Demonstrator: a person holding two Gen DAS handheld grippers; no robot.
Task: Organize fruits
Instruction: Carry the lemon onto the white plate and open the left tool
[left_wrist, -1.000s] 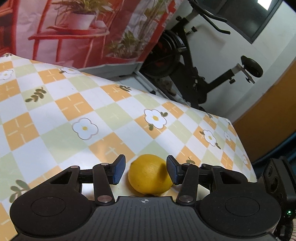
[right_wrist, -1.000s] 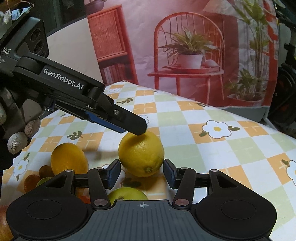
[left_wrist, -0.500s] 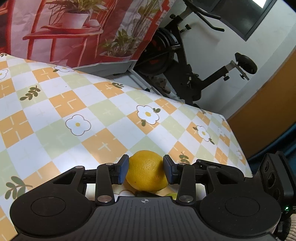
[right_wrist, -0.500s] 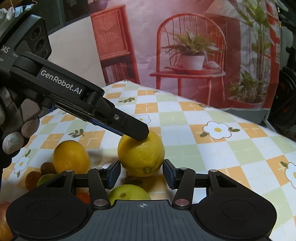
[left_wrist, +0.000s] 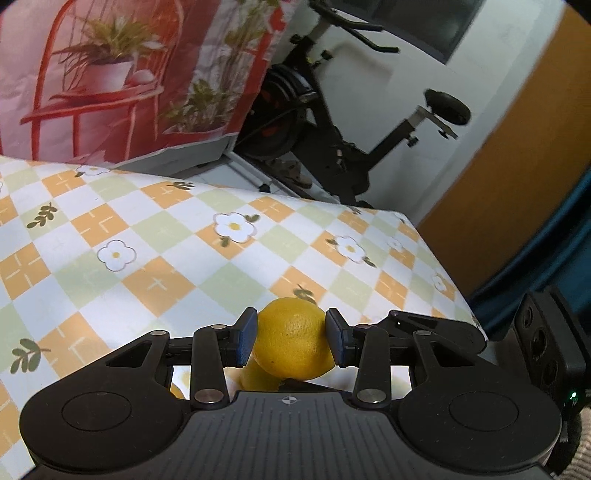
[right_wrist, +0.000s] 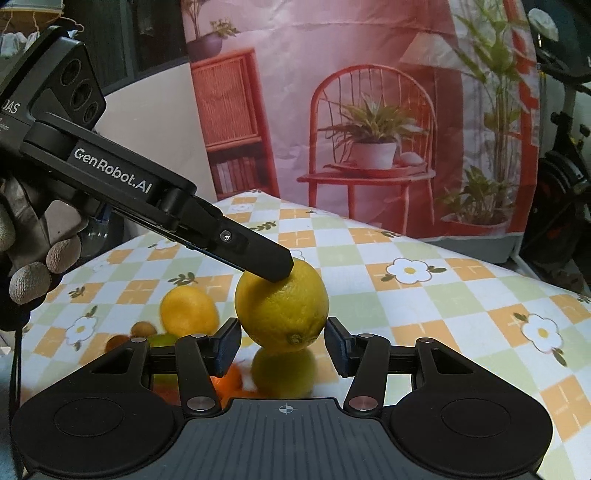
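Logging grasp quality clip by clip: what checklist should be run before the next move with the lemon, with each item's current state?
1. Left claw shut on lemon: ok, gripped from both sides.
2. Right claw free of lemon: ok, gaps on both sides.
3. Lemon off the tablecloth: cannot tell.
4. Space beneath lemon clear: not ok, a green fruit shows just below it.
5. Drop spot in view: not ok, no container shows.
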